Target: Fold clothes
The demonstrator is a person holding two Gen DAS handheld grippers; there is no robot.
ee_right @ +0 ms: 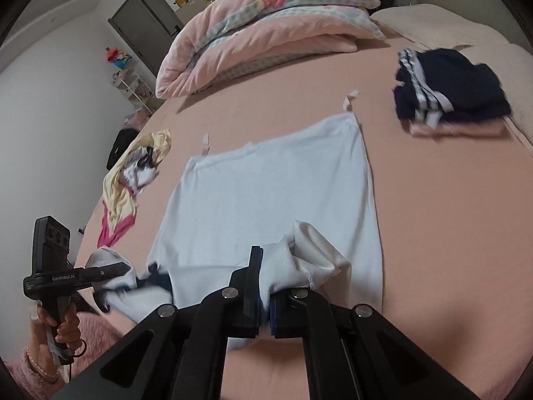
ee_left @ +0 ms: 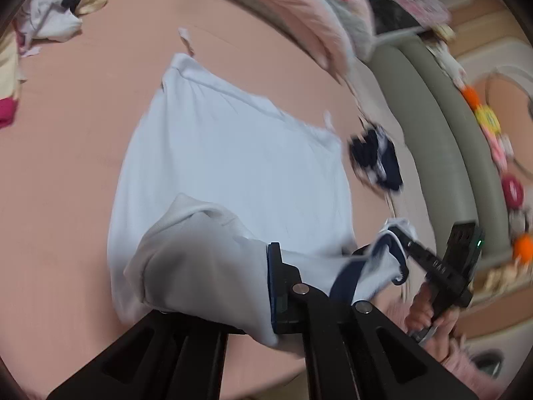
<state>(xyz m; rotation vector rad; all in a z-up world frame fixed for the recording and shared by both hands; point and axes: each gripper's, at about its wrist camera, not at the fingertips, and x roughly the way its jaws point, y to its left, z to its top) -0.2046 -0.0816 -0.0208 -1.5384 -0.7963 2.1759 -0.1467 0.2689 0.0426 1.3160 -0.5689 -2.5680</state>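
The pale blue garment (ee_right: 266,193) lay spread on the pink bedsheet (ee_right: 433,233), its strapped top edge pointing away from the person. Both tools were clenched on the near hem: the right gripper (ee_right: 263,286) pinched one bunched corner, and the left gripper (ee_left: 276,283) pinched the other, where a navy trim showed. The step looked like a fold of the hem toward the straps — best done with both corners carried level and evenly, so the cloth would land square. Open sheet lay around the garment; the folded dark pile (ee_right: 449,90) sat well apart on the right, the loose clothes (ee_right: 140,173) on the left, the quilt (ee_right: 266,30) beyond.
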